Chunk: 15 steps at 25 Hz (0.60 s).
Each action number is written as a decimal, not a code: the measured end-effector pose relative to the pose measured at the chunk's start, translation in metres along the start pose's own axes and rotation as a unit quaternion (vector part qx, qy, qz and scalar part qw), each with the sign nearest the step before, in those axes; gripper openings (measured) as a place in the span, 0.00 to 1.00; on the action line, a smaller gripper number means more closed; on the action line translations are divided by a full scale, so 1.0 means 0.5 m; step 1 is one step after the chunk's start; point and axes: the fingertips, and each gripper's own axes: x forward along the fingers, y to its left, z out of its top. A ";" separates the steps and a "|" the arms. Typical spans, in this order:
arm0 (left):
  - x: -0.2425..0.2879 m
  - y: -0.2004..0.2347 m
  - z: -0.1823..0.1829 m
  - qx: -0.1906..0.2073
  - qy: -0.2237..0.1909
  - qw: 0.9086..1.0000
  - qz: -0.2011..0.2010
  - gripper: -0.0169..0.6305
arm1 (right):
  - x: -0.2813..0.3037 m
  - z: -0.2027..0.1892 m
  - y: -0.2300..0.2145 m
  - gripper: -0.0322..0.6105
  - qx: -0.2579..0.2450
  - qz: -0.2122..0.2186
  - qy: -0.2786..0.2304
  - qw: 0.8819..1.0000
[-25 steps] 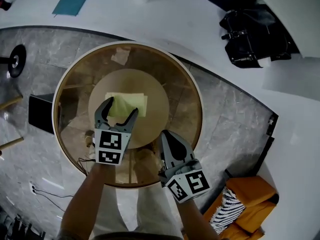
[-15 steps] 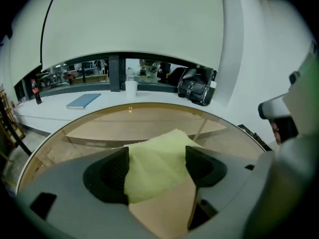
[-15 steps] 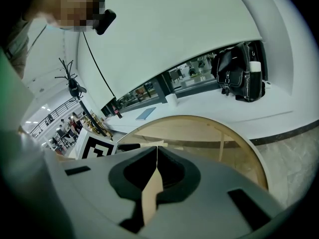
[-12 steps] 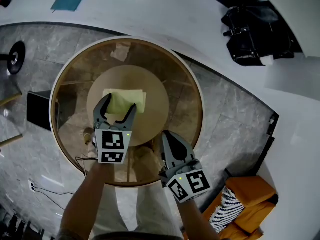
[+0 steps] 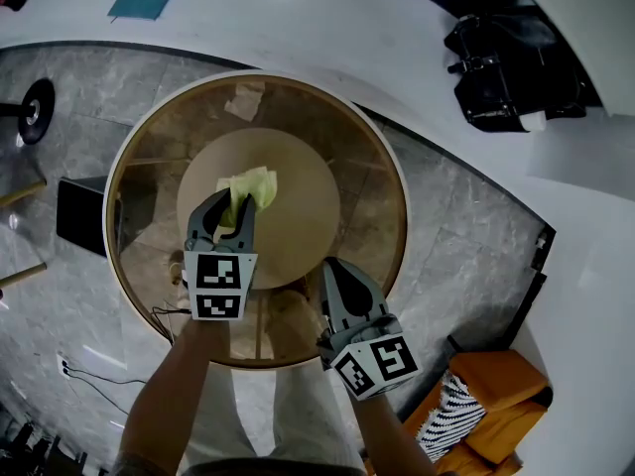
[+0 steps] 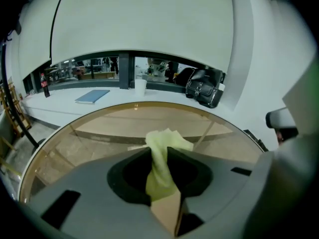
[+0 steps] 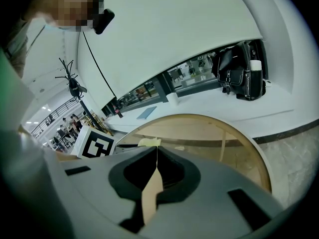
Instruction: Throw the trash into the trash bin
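The left tongs [image 5: 235, 204], just closing and tilted down, pinch the yellow napkin [image 5: 250, 182] on the bench [image 5: 327, 137]; the right tongs [image 5: 332, 271] hang shut, empty, at 5 o'clock.

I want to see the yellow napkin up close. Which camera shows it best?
The left gripper view: the yellow napkin fills the middle, pinched by the left gripper, whose jaws have just been closing. The head view shows it small from above; the right gripper view, only a sliver.

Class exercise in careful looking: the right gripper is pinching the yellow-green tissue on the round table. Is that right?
No: the left gripper, whose jaws have just been closing, is pinching the yellow-green tissue on the round table, as the left gripper view shows.
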 end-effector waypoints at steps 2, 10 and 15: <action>-0.008 0.005 -0.007 -0.022 0.004 1.000 -0.004 0.13 | 0.001 0.000 0.004 0.08 -0.002 0.001 0.000 1.000; -0.049 0.010 -0.005 -0.039 0.005 0.999 -0.020 0.11 | 0.005 0.018 0.031 0.08 -0.016 0.004 -0.003 1.000; -0.105 0.012 0.024 -0.045 -0.003 0.998 -0.036 0.11 | 0.006 0.033 0.079 0.08 -0.021 0.014 -0.002 1.000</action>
